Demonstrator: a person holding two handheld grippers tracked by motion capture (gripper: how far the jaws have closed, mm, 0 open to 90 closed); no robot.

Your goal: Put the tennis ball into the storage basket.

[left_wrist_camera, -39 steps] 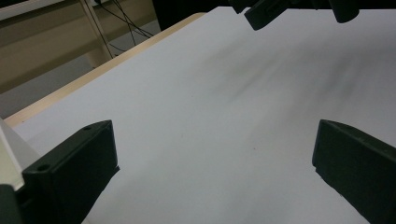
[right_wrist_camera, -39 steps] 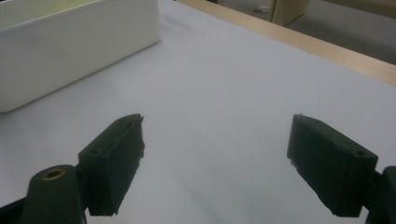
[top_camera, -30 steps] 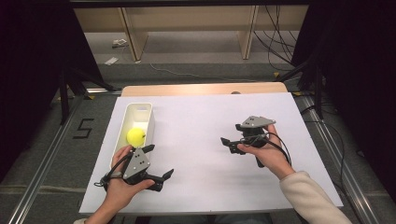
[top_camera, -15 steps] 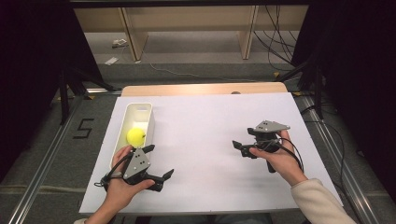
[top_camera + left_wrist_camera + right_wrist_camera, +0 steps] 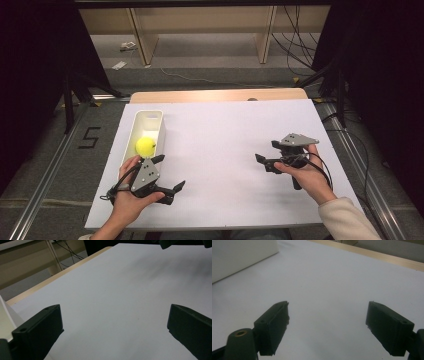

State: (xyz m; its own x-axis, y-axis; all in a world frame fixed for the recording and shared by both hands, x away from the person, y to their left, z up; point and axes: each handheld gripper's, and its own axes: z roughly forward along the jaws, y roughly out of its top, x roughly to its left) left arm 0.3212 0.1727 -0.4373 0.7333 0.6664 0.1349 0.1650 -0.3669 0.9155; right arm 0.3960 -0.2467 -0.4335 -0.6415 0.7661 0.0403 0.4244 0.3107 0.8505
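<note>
**Inspector A:** Position of the yellow ball (image 5: pixel 145 146)?

**Inspector B:** It lies inside the white bin (image 5: pixel 150 116), at the end nearest the person. The bin's long axis runs away from the person, along the left part of the table (image 5: pixel 227 125).

**A:** Which hand-held gripper is nearer?

**B:** The left hand-held gripper (image 5: pixel 166 174), clearly. The ball sits just beyond it and slightly to its left, close to its far jaw but apart. The right hand-held gripper (image 5: pixel 267 156) is well apart, across the table.

**A:** Jaw states?

**B:** Both released, jaws spread wide with nothing between them. The left one points rightward across bare table, not at the ball.

**A:** Assessment?

**B:** In my judgement, any reach for the ball falls to the left hand, which must first turn toward the bin.
</note>
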